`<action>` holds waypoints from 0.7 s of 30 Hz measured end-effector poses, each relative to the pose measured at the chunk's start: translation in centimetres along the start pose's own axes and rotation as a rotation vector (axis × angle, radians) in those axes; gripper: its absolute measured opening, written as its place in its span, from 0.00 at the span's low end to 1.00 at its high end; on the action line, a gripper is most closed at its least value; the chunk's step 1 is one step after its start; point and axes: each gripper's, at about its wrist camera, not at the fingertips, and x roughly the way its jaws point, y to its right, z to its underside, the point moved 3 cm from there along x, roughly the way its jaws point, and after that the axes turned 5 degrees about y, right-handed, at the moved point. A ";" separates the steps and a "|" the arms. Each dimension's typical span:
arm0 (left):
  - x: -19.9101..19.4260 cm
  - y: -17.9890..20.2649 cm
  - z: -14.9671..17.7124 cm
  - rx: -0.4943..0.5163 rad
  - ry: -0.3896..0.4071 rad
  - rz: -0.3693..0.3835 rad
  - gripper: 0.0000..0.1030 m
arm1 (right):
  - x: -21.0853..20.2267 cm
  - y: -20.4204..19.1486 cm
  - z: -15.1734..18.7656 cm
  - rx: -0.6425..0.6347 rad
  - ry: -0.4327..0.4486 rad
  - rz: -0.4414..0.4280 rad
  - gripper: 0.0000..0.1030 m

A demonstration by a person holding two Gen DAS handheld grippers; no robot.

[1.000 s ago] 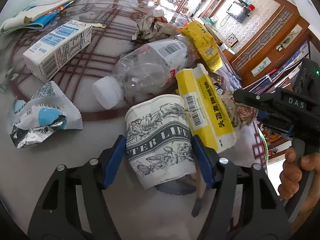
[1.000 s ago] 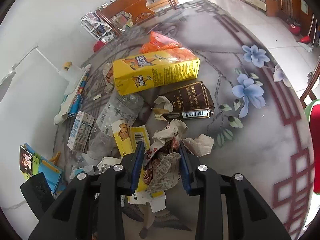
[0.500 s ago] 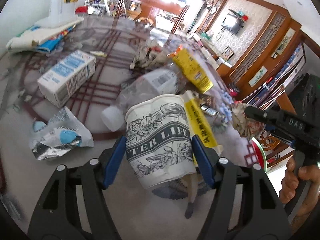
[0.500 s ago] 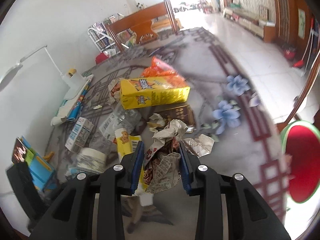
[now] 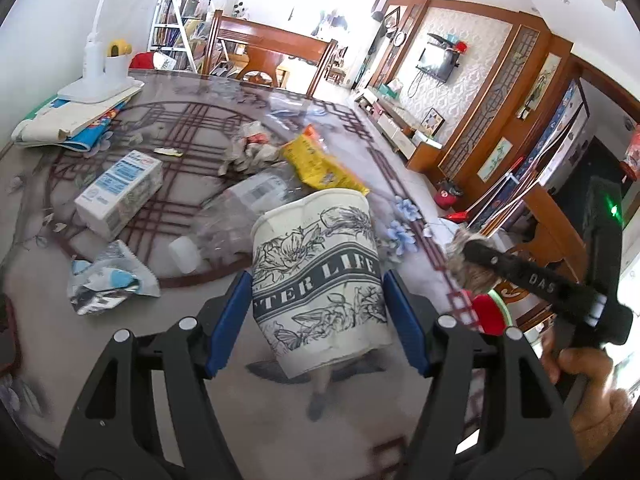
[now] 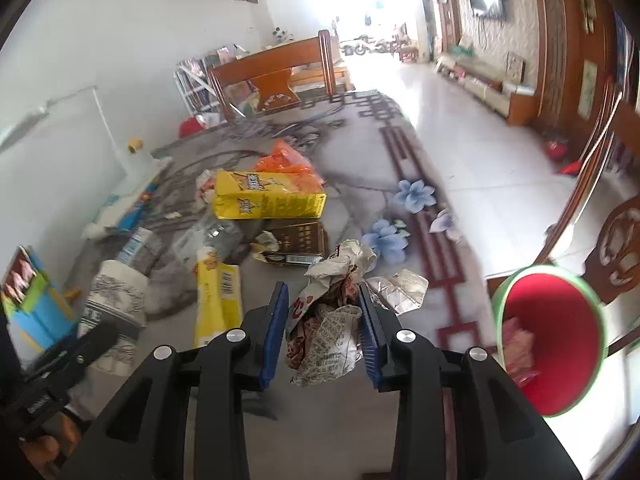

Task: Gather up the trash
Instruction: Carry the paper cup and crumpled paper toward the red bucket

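My left gripper (image 5: 318, 320) is shut on a printed paper cup (image 5: 320, 272) and holds it above the table. My right gripper (image 6: 322, 334) is shut on a crumpled paper wrapper (image 6: 328, 320), also lifted. The cup shows in the right wrist view (image 6: 114, 308) at the left. A red bin with a green rim (image 6: 552, 340) stands beyond the table's right edge and holds some pink trash. Trash on the table: a yellow snack box (image 6: 268, 200), a clear plastic bottle (image 5: 240, 216), a milk carton (image 5: 120, 192), a foil wrapper (image 5: 108, 280).
The patterned table (image 6: 400, 400) carries a yellow packet (image 6: 218, 300), a brown packet (image 6: 296, 242), foil scrap (image 6: 400, 288) and an orange bag (image 6: 288, 160). A white lamp base on books (image 5: 80, 108) sits far left. Wooden chairs (image 6: 280, 68) stand behind.
Both grippers have risen from the table with the cup and the wrapper. The right gripper has swung right, bringing the red bin into view.
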 end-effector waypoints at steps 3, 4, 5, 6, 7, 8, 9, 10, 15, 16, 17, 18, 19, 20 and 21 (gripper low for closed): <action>0.6 1.9 0.1 0.012 0.005 0.024 0.63 | -0.9 1.3 0.1 -0.006 0.027 0.018 0.31; 0.9 2.6 0.2 0.020 0.003 0.030 0.63 | -1.2 1.9 0.1 -0.003 0.033 0.026 0.31; 1.3 3.4 0.3 0.027 -0.003 0.040 0.63 | -1.4 2.6 0.1 0.006 0.038 0.031 0.31; 1.8 4.2 0.4 0.033 -0.010 0.049 0.63 | -1.6 3.1 0.2 0.016 0.041 0.033 0.31; 2.1 4.9 0.5 0.040 -0.018 0.058 0.63 | -2.0 4.1 0.3 0.033 0.046 0.037 0.31; 2.6 5.8 0.6 0.050 -0.026 0.070 0.63 | -2.2 4.8 0.4 0.043 0.049 0.046 0.31; 3.0 6.7 0.7 0.062 -0.031 0.081 0.63 | -2.4 5.5 0.5 0.051 0.052 0.059 0.31; 3.3 7.3 0.8 0.069 -0.034 0.087 0.63 | -2.6 6.4 0.6 0.060 0.056 0.076 0.31; 4.9 10.9 1.1 0.116 -0.058 0.134 0.63 | -3.4 10.3 1.3 0.140 0.051 0.112 0.31; 5.2 11.5 1.2 0.124 -0.063 0.142 0.63 | -3.5 11.1 1.4 0.159 0.051 0.121 0.31; 5.5 12.2 1.2 0.132 -0.069 0.151 0.63 | -3.6 11.6 1.4 0.172 0.052 0.127 0.31; 5.8 12.8 1.3 0.138 -0.075 0.160 0.63 | -3.8 12.1 1.3 0.186 0.055 0.131 0.31; 6.2 13.4 1.4 0.143 -0.081 0.169 0.63 | -4.1 12.8 1.3 0.204 0.062 0.133 0.32; 6.6 14.2 1.5 0.149 -0.090 0.180 0.63 | -4.3 13.2 1.2 0.215 0.067 0.133 0.32; 6.9 14.6 1.6 0.155 -0.097 0.188 0.63 | -4.5 13.7 1.2 0.228 0.073 0.137 0.32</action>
